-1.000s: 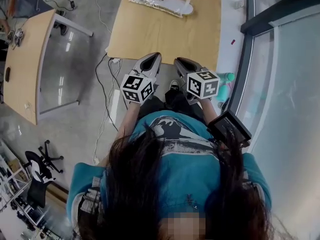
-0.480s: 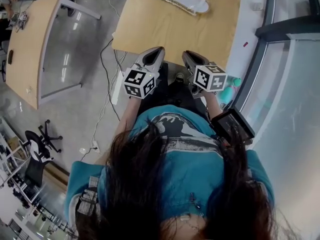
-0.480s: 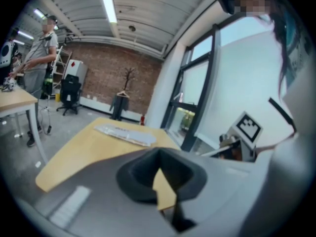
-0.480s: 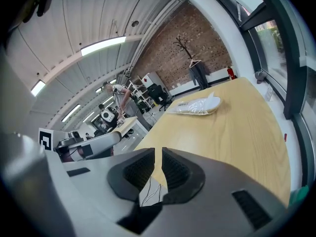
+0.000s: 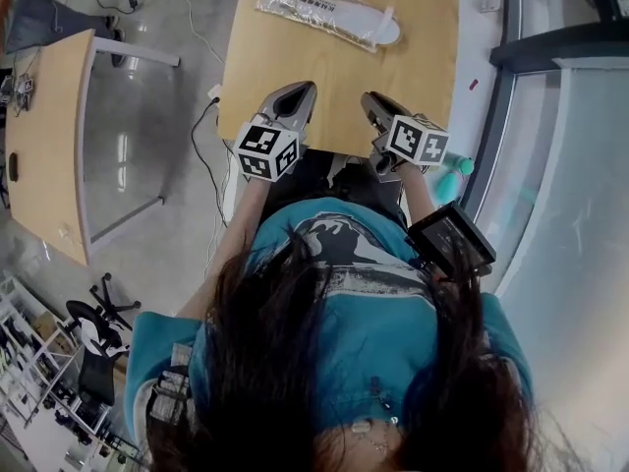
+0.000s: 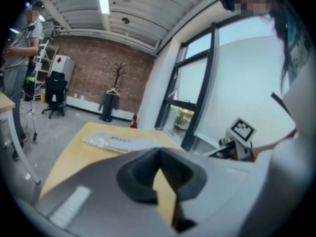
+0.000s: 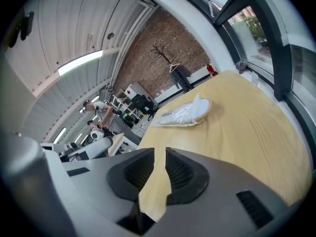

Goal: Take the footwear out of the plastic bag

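A clear plastic bag (image 5: 329, 10) with a white slipper inside lies flat at the far end of the wooden table (image 5: 393, 67). In the left gripper view the bag (image 6: 121, 142) shows ahead, and in the right gripper view the bag (image 7: 182, 113) shows well beyond the jaws. My left gripper (image 5: 295, 94) and right gripper (image 5: 371, 101) hover side by side over the table's near edge, well short of the bag. Both are shut with nothing between the jaws; the left gripper (image 6: 159, 157) is fully closed, the right gripper (image 7: 159, 154) shows a thin slit.
A second wooden table (image 5: 49, 136) stands to the left across a strip of grey floor with cables (image 5: 201, 155). A dark window frame and glass wall (image 5: 491, 136) run along the right. A person (image 6: 22, 48) stands far off on the left.
Both grippers have moved forward, from just before the table's near edge to over it, toward the bag. Their jaws have stayed shut.
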{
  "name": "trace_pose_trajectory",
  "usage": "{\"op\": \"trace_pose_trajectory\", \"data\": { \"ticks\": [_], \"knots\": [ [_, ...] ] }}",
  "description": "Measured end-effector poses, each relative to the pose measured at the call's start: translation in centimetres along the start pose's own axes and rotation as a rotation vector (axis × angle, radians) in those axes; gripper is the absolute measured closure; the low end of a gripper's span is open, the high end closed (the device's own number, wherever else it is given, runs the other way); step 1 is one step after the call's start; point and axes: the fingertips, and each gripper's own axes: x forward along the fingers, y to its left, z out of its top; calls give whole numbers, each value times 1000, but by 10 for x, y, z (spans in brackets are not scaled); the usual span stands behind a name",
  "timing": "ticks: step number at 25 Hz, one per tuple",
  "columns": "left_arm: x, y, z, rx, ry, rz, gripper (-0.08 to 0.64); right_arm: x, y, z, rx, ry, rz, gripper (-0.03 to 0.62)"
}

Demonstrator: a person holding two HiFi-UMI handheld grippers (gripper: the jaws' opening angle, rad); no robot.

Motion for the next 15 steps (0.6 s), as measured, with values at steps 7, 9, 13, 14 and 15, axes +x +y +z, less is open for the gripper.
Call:
{"op": "trace_pose_trajectory", "data": {
  "ticks": [7, 9, 13, 14, 15],
  "knots": [
    [37, 34, 11, 31, 24, -68, 558, 41, -54, 42, 228, -38, -34, 508],
    [49, 42, 12, 30, 33, -79, 560, 51, -71, 54, 314, -63, -43, 490],
    [63, 53, 17, 8, 32, -94, 558, 70, -96, 68, 493, -109, -64, 413],
    [66, 55, 19, 3, 29, -97, 558, 75, -100, 68, 532, -112, -63, 408],
    [68, 58, 20, -2, 27, -99, 560, 81, -103, 68, 567, -113, -64, 407]
  ]
}}
